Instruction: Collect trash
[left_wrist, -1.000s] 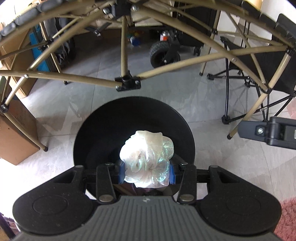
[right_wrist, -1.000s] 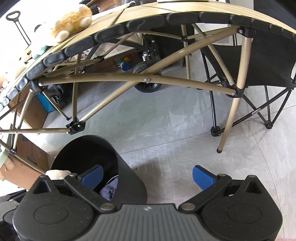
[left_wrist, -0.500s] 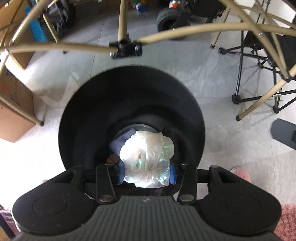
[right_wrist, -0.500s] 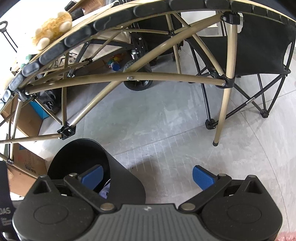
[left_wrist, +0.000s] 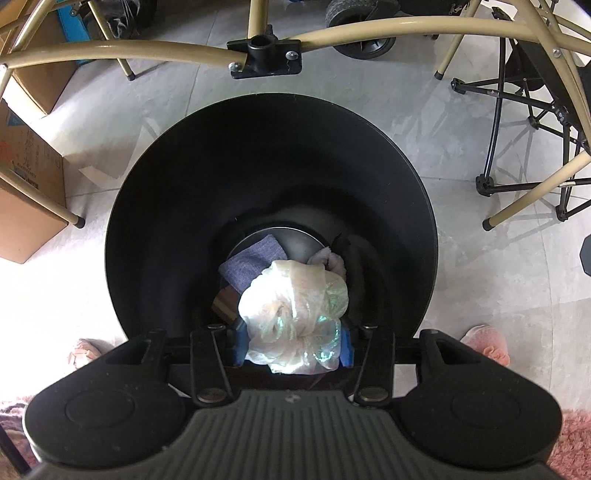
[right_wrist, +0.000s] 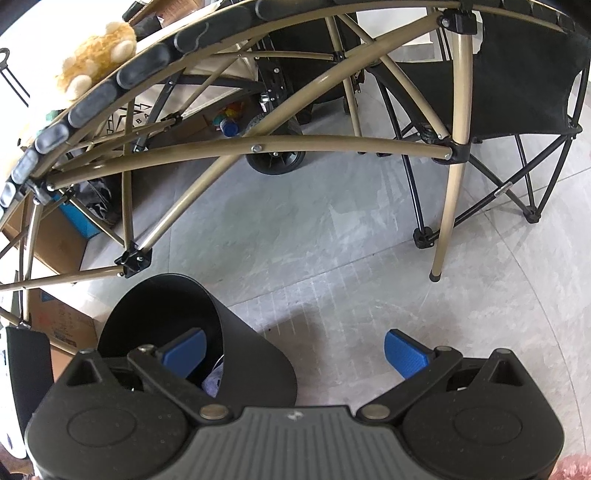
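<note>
- Crumpled iridescent plastic wrapper sits between my left tongs, jaws opening, over the round black bin
- My right tongs gape, empty
- Clingy film may stick to a pad

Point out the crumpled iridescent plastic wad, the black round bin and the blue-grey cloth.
Crumpled iridescent plastic wad (left_wrist: 293, 314), left wrist view, its middle.
Black round bin (left_wrist: 258, 147), left wrist view, inner wall.
Blue-grey cloth (left_wrist: 251, 266), left wrist view, its middle.
</note>
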